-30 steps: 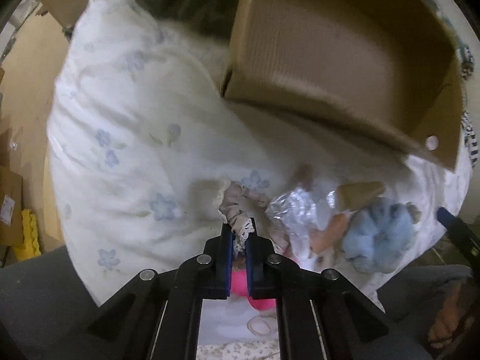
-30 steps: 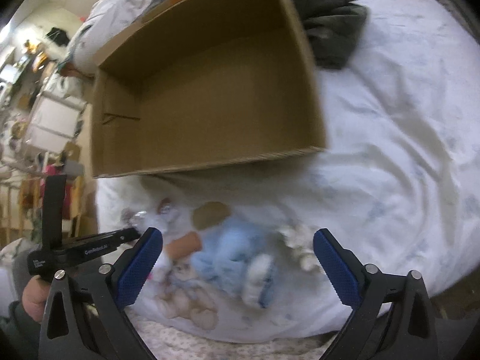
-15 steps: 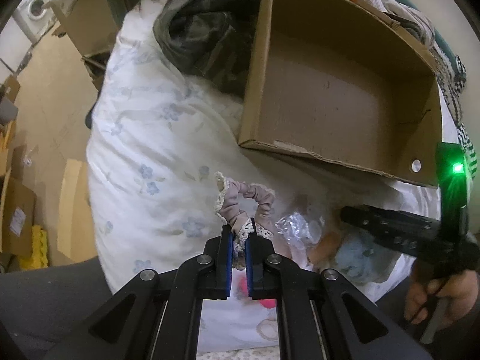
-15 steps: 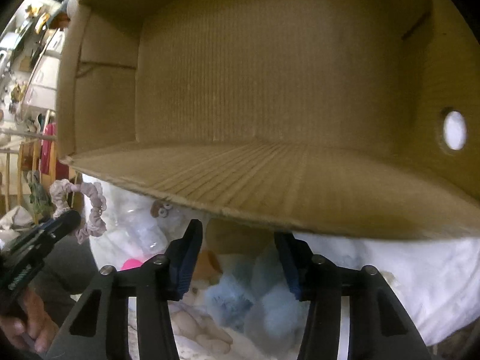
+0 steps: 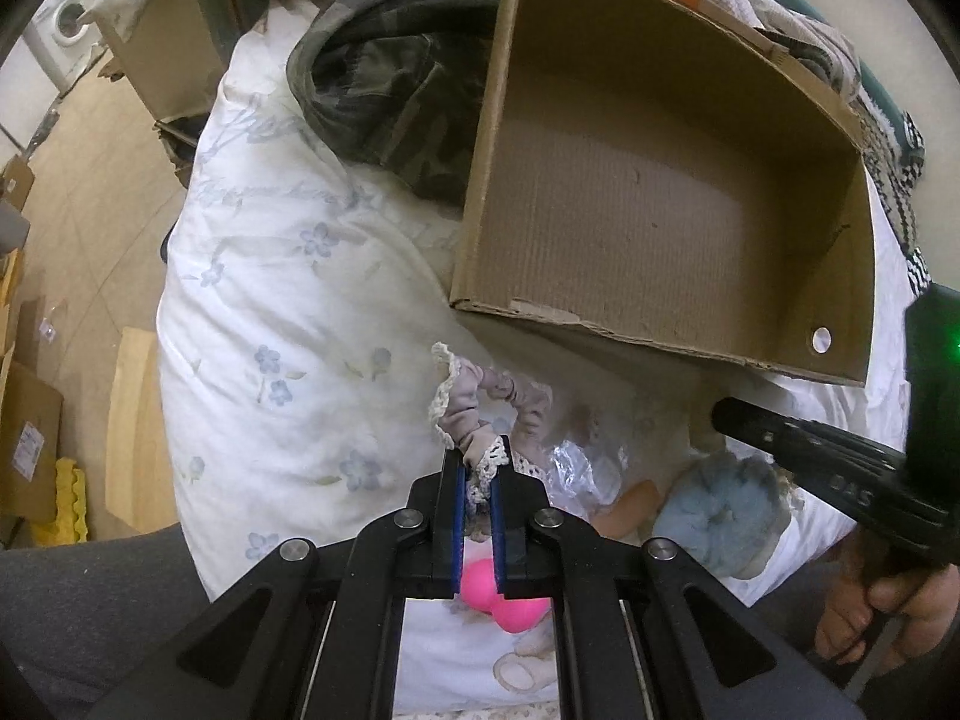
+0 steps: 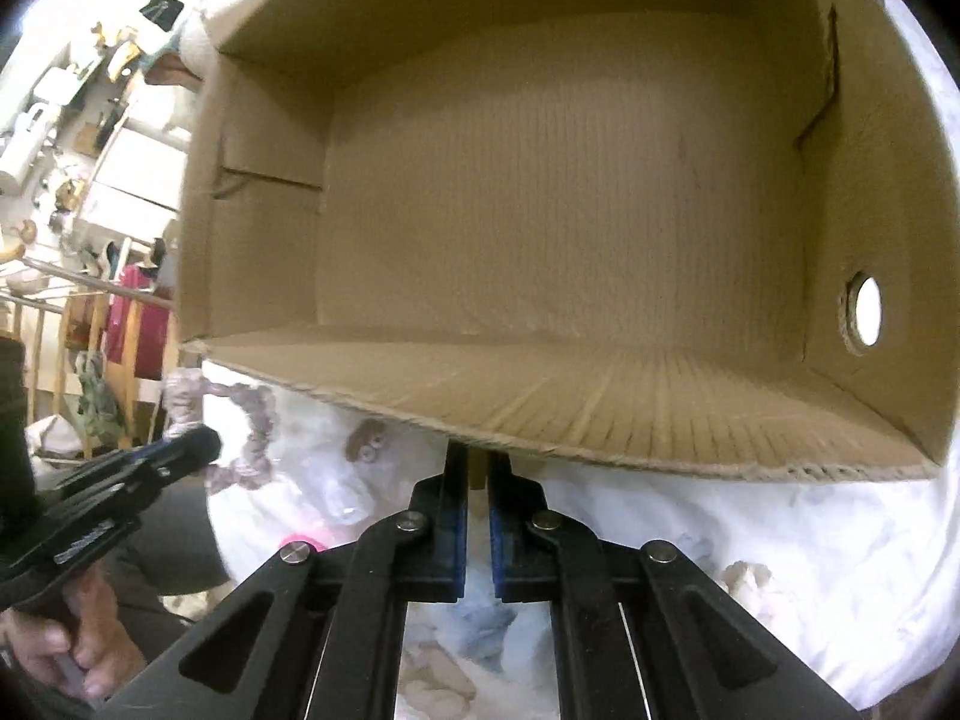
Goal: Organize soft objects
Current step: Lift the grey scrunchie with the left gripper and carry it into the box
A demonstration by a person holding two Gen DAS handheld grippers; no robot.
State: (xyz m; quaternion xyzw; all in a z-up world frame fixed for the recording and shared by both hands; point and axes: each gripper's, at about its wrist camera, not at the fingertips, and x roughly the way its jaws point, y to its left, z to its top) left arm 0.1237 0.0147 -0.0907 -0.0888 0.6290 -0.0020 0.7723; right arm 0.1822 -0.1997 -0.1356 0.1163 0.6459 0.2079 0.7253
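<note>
My left gripper is shut on a mauve lace-edged scrunchie and holds it above the bed, near the front left corner of an open cardboard box. The scrunchie also shows in the right wrist view. My right gripper is shut on the box's near wall, at its lower edge. The box is tilted with its opening toward the camera, and its inside is bare. A blue fluffy toy, a pink ball and crinkly clear plastic lie on the bed below.
The white flowered duvet covers the bed. A dark camouflage garment lies against the box's left side. Cardboard boxes stand on the floor at left. Shelves and hanging clothes are at left in the right wrist view.
My right gripper closed from wide open and moved up to the box's near wall. My left gripper lifted the scrunchie off the bed toward the box.
</note>
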